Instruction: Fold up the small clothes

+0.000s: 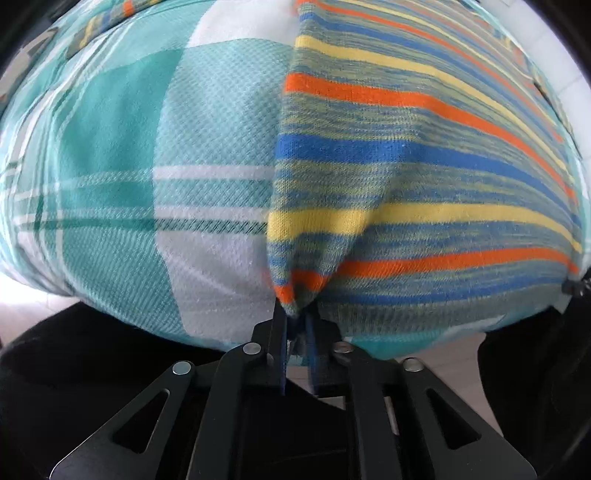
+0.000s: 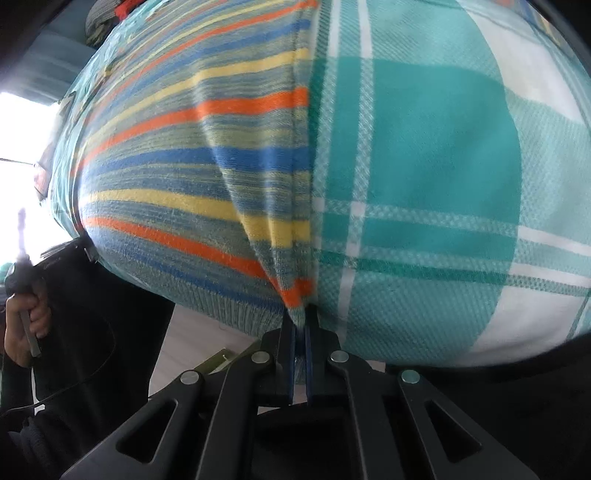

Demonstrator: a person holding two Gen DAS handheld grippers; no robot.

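Observation:
A striped garment (image 1: 424,155) in blue, orange, yellow and grey-green lies flat on a teal and white checked cloth (image 1: 122,177). My left gripper (image 1: 295,314) is shut on the garment's near left corner, and the knit bunches up between its pads. In the right wrist view the same striped garment (image 2: 192,177) fills the left half, beside the checked cloth (image 2: 436,166). My right gripper (image 2: 301,314) is shut on the near right corner, where the hem seam runs down into its jaws. Both grippers point steeply down at the surface.
A hand (image 2: 22,325) grips the other tool's handle at the left edge of the right wrist view, beside dark clothing (image 2: 110,325). Pale floor (image 2: 207,332) shows below the near edge of the covered surface. More folded fabric (image 2: 110,22) lies at the far top left.

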